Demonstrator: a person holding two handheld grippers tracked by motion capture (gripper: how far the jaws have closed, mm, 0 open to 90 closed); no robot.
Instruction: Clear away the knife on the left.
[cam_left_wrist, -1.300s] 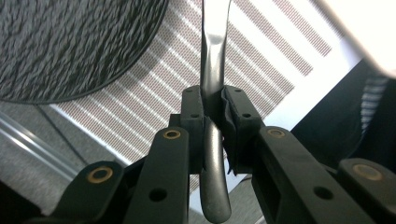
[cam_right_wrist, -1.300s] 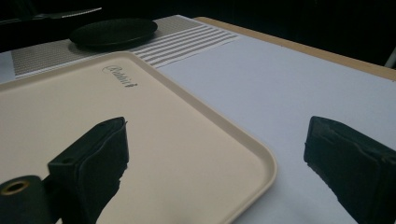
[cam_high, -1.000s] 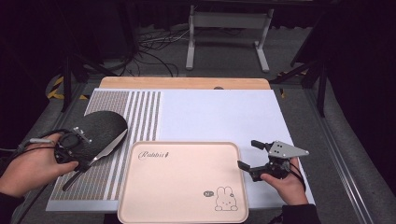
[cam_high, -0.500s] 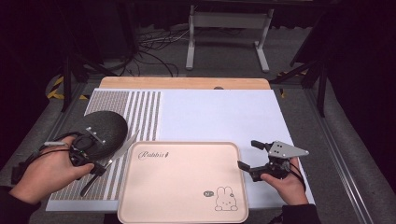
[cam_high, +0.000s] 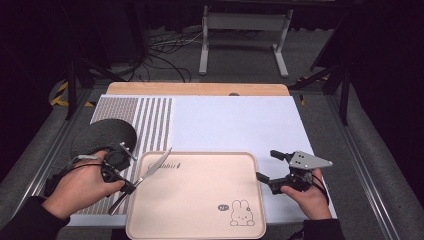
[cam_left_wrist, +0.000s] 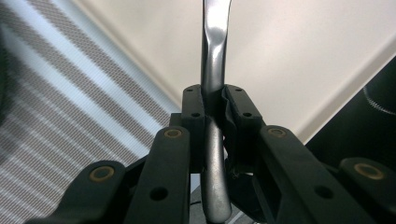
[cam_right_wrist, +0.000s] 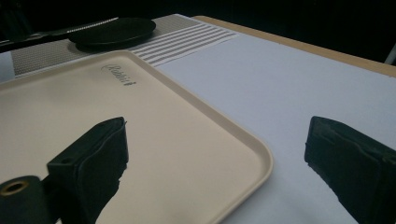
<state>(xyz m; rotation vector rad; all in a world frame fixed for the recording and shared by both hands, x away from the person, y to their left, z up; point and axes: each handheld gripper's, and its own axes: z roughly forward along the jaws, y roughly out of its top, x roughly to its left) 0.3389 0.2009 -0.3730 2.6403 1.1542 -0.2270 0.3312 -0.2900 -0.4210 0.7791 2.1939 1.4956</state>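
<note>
From above, the left hand-held gripper (cam_high: 119, 176) is clamped on a metal knife (cam_high: 145, 179) whose blade reaches over the near-left corner of the beige tray (cam_high: 200, 200) on the desk (cam_high: 235, 120), while the right hand-held gripper (cam_high: 267, 167) hangs just beside the tray's right edge with its jaws spread and nothing between them. The left gripper view shows the jaws pressed tight on the knife (cam_left_wrist: 214, 93) handle, the blade pointing over the tray (cam_left_wrist: 303, 56). The right gripper view shows wide-open jaws straddling the tray (cam_right_wrist: 196, 154) corner, a black plate (cam_right_wrist: 116, 30) far behind.
</note>
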